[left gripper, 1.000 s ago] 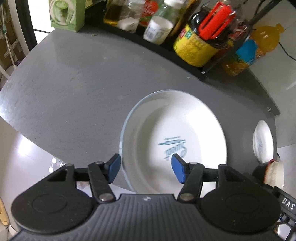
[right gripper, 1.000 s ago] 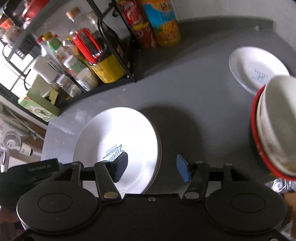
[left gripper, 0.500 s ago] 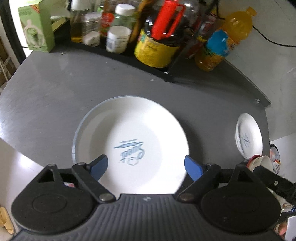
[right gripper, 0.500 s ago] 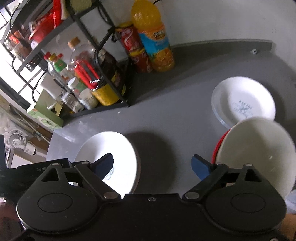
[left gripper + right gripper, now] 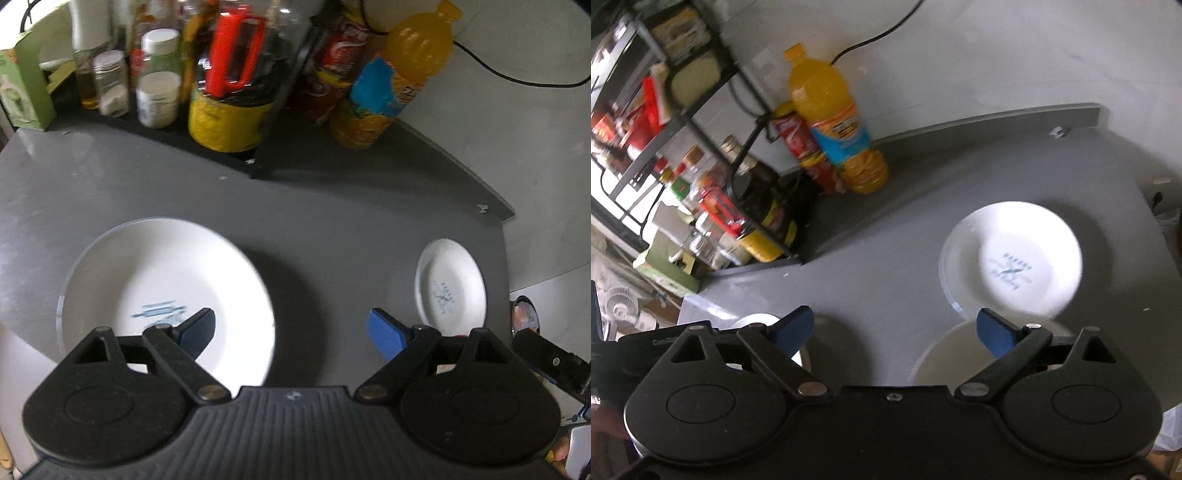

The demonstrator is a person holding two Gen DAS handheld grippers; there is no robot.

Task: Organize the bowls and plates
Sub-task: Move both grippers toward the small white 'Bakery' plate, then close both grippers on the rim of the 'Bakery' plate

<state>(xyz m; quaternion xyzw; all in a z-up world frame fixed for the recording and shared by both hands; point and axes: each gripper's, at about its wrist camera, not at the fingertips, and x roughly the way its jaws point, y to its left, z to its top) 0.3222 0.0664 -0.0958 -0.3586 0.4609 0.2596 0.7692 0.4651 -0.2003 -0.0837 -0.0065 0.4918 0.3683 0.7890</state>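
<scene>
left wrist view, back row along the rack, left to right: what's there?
Green box → small clear jar → white-capped jar → yellow-labelled bottle with red handle → red cans → orange drink bottle.

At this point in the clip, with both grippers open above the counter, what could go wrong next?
1. The large white plate lies close to the near edge of the grey counter; a clumsy nudge from the left gripper might push it off.
2. The white bowl sits right under the right gripper, partly hidden, so a blind descent could knock it.
3. The small plate lies near the counter's far corner.
</scene>
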